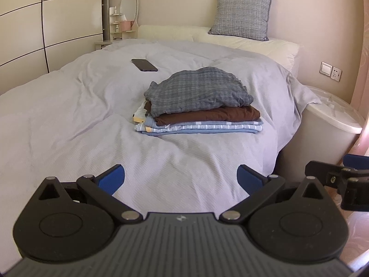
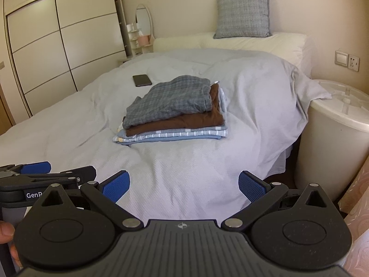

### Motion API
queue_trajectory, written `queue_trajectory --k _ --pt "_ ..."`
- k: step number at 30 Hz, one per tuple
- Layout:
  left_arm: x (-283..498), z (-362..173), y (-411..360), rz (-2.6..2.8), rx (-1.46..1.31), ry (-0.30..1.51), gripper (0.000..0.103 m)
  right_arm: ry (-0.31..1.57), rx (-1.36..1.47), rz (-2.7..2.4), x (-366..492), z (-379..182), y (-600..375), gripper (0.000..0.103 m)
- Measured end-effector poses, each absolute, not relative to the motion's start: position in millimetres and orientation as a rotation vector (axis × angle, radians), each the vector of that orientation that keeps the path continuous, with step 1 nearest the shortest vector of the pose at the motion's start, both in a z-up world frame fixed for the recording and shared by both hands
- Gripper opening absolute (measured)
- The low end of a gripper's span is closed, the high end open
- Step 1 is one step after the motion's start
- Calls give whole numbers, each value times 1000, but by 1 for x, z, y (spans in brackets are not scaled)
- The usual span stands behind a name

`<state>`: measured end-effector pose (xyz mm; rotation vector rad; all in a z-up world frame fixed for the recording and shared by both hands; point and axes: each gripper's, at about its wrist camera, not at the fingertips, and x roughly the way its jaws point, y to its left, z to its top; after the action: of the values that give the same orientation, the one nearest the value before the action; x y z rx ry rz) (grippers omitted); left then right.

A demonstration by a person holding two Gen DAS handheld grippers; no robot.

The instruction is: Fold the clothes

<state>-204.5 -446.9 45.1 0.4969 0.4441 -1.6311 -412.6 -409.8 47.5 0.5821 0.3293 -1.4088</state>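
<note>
- The letters "GenR" are printed in white on a black band of the left gripper [image 2: 37, 168], seen at the left edge of the right wrist view; the word is cut off after the fourth letter by the right gripper's [image 2: 184, 184] body, and that last letter is only partly shown, so its reading is uncertain.
- A small round emblem without letters is stamped on the ribbed grey plate of the right gripper; a similar mark is seen on the left gripper's own plate in the left wrist view, blurred.
- No other writing, number or sign can be read in either view.
</note>
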Motion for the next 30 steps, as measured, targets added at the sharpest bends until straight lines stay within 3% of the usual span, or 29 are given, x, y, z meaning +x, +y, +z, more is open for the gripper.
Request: queue_trajectory --k 30 --pt "-208 51 -425 -1605 496 406 102 307 586 -1424 -417 56 -389 103"
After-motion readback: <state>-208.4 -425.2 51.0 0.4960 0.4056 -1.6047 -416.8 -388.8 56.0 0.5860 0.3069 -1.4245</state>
